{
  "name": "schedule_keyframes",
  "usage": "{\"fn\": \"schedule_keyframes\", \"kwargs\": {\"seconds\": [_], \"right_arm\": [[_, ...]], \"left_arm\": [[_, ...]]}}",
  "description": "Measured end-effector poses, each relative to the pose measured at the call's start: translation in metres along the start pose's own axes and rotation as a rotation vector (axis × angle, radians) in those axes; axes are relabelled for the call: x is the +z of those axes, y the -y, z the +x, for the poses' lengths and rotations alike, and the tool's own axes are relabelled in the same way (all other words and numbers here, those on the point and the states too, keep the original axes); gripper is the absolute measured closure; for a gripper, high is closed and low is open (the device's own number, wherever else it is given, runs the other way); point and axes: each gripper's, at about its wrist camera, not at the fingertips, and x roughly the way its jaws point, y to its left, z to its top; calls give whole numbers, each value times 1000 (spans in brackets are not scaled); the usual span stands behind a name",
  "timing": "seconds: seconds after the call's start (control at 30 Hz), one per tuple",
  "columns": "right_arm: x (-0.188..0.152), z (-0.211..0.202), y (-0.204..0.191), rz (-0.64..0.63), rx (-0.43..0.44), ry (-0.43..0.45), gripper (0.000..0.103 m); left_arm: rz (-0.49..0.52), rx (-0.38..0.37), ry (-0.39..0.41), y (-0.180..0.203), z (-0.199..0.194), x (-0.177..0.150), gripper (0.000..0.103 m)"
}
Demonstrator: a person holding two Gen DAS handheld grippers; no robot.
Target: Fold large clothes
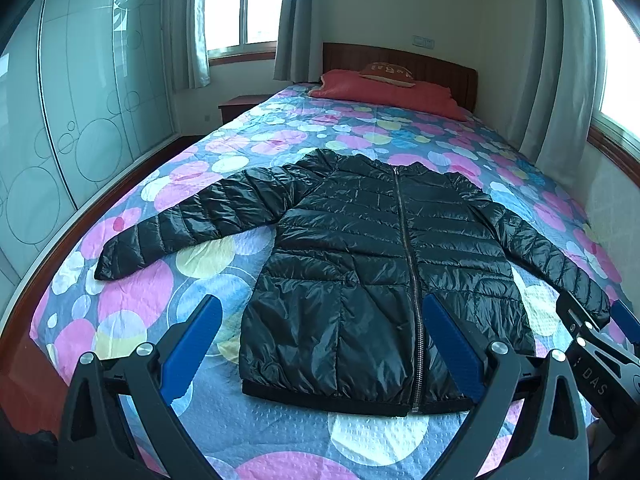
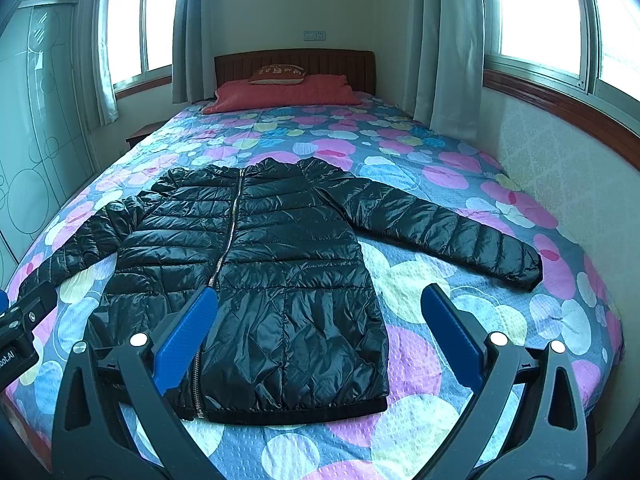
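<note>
A: Where does your left claw [image 1: 322, 344] stand?

B: It hangs released, blue fingers [image 1: 194, 344] spread wide over the foot of the bed [image 1: 132, 296]. The black puffer jacket [image 1: 372, 264] lies flat just ahead of it, zipped, its hem between the fingers. One sleeve [image 1: 176, 224] reaches out to the left of the claw.

A: And your right claw [image 2: 320, 340]?

B: Released too, holding nothing. The jacket's hem sits ahead of its left finger, and the other sleeve [image 2: 444, 228] stretches beyond its right finger. The zip [image 2: 224, 256] runs up from near the left finger.

A: Further off?

B: A red pillow [image 2: 288, 92] lies far ahead against the headboard [image 2: 340, 66].
</note>
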Motion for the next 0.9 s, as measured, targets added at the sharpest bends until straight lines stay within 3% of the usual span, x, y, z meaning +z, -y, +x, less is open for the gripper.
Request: {"fn": "schedule_keyframes", "kwargs": {"seconds": [0.9], "right_arm": [[-1, -1, -5, 0, 1, 1, 2]], "left_arm": [[3, 9, -2, -5, 0, 2, 4]]}}
